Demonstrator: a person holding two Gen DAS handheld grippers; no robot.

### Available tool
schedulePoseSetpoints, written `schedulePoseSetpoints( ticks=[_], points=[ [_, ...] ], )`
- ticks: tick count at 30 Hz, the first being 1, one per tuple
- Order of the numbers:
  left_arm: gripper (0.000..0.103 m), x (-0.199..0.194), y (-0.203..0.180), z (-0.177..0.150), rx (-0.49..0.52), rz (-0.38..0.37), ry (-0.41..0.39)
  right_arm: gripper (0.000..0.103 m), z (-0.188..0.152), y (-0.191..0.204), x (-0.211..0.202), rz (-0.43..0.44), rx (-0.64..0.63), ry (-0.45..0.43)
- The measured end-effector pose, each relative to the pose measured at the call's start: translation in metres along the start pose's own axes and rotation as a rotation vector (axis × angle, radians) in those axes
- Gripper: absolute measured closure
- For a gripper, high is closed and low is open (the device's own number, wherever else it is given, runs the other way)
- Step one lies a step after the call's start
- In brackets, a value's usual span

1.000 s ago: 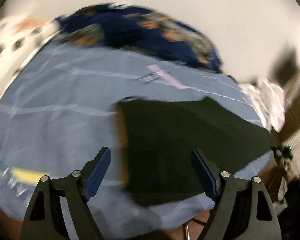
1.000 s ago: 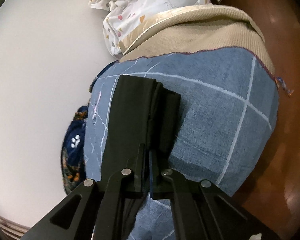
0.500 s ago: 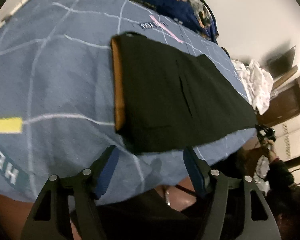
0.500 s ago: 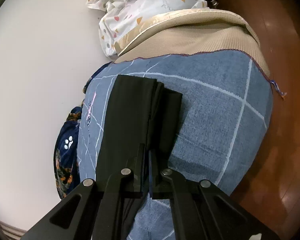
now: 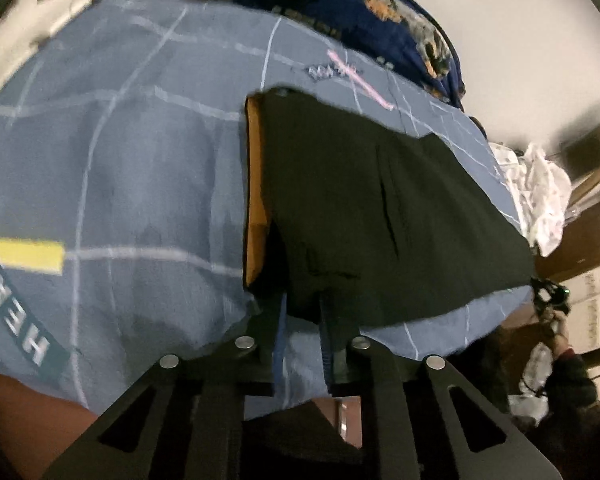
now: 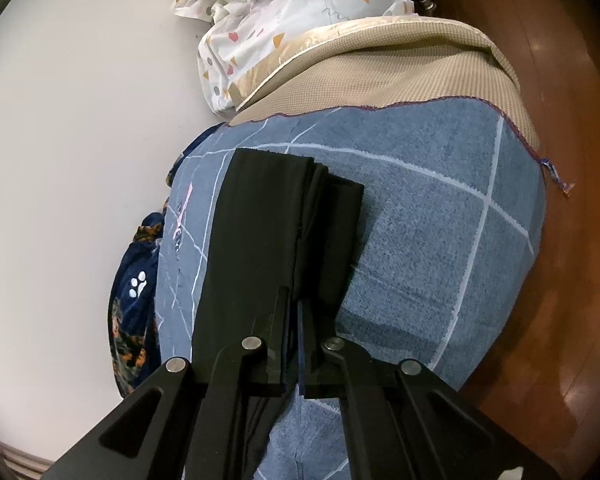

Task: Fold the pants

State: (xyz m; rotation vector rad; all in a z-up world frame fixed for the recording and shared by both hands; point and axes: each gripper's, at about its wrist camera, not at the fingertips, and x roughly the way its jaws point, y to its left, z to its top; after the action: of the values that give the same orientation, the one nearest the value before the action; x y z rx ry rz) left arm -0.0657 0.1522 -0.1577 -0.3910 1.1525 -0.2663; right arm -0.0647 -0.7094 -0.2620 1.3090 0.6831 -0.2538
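Black pants [image 5: 380, 208] lie folded lengthwise on a blue checked blanket [image 5: 120, 180], with an orange waistband lining [image 5: 254, 184] showing along their left end. My left gripper [image 5: 303, 308] is at the near corner of that end. Its jaws are closing and the black fabric is pinched between them. In the right wrist view the pants [image 6: 260, 220] stretch away along the blanket [image 6: 440, 220]. My right gripper [image 6: 294, 300] is shut on their near edge, and dark fabric trails under its fingers.
A navy patterned blanket [image 5: 360, 4] is bunched against the white wall behind the pants. A white cloth with coloured shapes [image 6: 284, 12] lies on the beige mattress end [image 6: 400, 68]. Brown wooden floor [image 6: 572, 160] runs beside the bed.
My left gripper has dropped to the near corner of the pants, and its wide-open jaws have closed in on the fabric. The right gripper has stayed still and shut.
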Motion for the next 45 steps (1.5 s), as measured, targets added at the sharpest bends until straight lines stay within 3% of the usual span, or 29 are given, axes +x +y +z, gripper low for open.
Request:
schedulePoseSetpoints(
  ticks=[7, 11, 12, 16, 23, 37, 40, 41, 43, 45],
  points=[
    [0.092, -0.009, -0.01, 0.039, 0.069, 0.07, -0.067, 0.103, -0.009, -0.017, 0.0, 0.109, 0.086, -0.01],
    [0.092, 0.009, 0.007, 0.014, 0.039, 0.113, 0.009, 0.103, -0.011, -0.014, -0.002, 0.106, 0.054, -0.001],
    [0.092, 0.016, 0.015, 0.006, 0.007, 0.092, 0.017, 0.103, -0.011, -0.014, -0.002, 0.107, 0.055, -0.001],
    [0.092, 0.012, 0.018, 0.005, -0.024, 0.074, -0.015, 0.103, -0.011, -0.013, 0.0, 0.107, 0.058, 0.002],
    [0.09, 0.01, 0.028, 0.008, -0.072, 0.024, 0.005, 0.103, -0.011, -0.015, 0.002, 0.116, 0.06, -0.001],
    [0.09, 0.018, 0.004, 0.006, 0.018, 0.171, -0.034, 0.103, -0.013, -0.018, 0.002, 0.128, 0.061, 0.005],
    [0.083, 0.017, 0.004, 0.006, 0.029, 0.199, -0.03, 0.103, -0.013, -0.018, 0.001, 0.127, 0.065, 0.011],
    [0.073, 0.018, 0.004, 0.006, 0.033, 0.214, -0.03, 0.103, -0.012, -0.018, 0.001, 0.125, 0.061, 0.014],
    [0.063, 0.018, 0.009, 0.007, 0.026, 0.24, -0.03, 0.103, -0.01, -0.015, 0.001, 0.116, 0.051, 0.021],
    [0.062, 0.017, 0.016, 0.008, -0.007, 0.211, -0.021, 0.103, -0.009, -0.013, 0.001, 0.109, 0.044, 0.025]
  ],
)
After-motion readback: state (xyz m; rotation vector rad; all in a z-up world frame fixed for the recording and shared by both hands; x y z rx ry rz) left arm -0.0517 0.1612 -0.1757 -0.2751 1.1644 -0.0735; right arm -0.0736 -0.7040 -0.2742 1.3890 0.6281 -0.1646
